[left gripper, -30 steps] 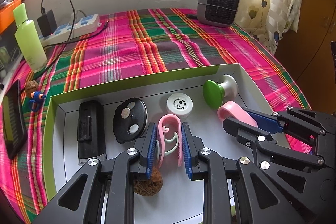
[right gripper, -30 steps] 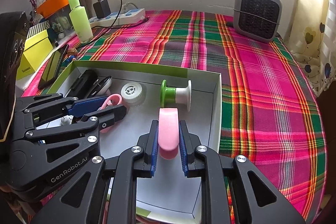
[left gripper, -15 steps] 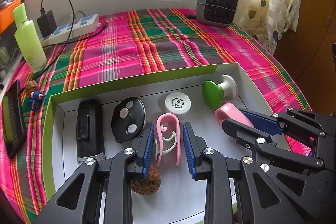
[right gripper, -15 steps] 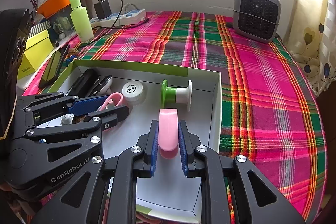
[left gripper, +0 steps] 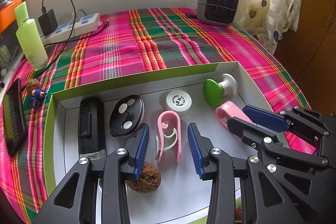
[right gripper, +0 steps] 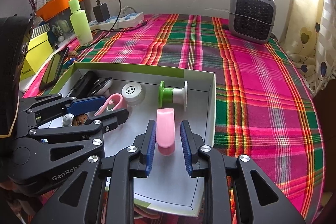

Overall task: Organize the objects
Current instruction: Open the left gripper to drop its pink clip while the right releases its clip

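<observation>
A white box with green rim (left gripper: 130,80) holds the objects. My left gripper (left gripper: 168,135) is open, its jaws on either side of a pink clip (left gripper: 169,135) lying on the box floor, not touching it. My right gripper (right gripper: 168,131) is open around a pink curved piece (right gripper: 165,127) that rests on the floor near the right wall; it also shows in the left wrist view (left gripper: 227,113). Also in the box are a black case (left gripper: 91,125), a black round lid (left gripper: 127,115), a white cap (left gripper: 178,101), a green-and-white spool (left gripper: 219,89) and a walnut (left gripper: 147,178).
The box sits on a pink plaid cloth (left gripper: 168,41). A grey heater (left gripper: 217,5) stands at the back right. A power strip (left gripper: 77,23), green bottle (left gripper: 30,39) and phone (left gripper: 13,121) lie at the left. A small walnut and blue figure (left gripper: 35,91) sit left of the box.
Both grippers have opened: the left let go of the pink clip, the right let go of the pink curved piece. Both pieces now lie in the box.
</observation>
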The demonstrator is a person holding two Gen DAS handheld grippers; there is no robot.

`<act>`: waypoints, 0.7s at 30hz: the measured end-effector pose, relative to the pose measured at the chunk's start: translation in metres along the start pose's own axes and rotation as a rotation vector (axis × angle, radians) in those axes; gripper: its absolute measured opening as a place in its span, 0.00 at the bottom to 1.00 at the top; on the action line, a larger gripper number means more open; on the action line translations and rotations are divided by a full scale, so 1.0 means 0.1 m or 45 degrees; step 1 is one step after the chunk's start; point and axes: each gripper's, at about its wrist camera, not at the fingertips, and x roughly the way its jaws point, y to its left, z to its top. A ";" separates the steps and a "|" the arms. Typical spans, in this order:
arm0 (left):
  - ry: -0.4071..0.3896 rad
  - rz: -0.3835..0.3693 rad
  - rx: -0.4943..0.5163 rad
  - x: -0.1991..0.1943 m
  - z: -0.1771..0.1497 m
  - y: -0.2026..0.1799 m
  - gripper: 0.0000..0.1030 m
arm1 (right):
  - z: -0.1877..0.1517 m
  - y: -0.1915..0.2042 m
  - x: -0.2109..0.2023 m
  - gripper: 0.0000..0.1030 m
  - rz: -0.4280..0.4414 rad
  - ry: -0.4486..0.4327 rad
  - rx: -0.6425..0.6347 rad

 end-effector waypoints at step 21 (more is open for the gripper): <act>-0.043 0.009 -0.018 -0.21 -0.06 0.00 0.41 | -0.06 0.04 -0.16 0.24 0.007 -0.040 0.022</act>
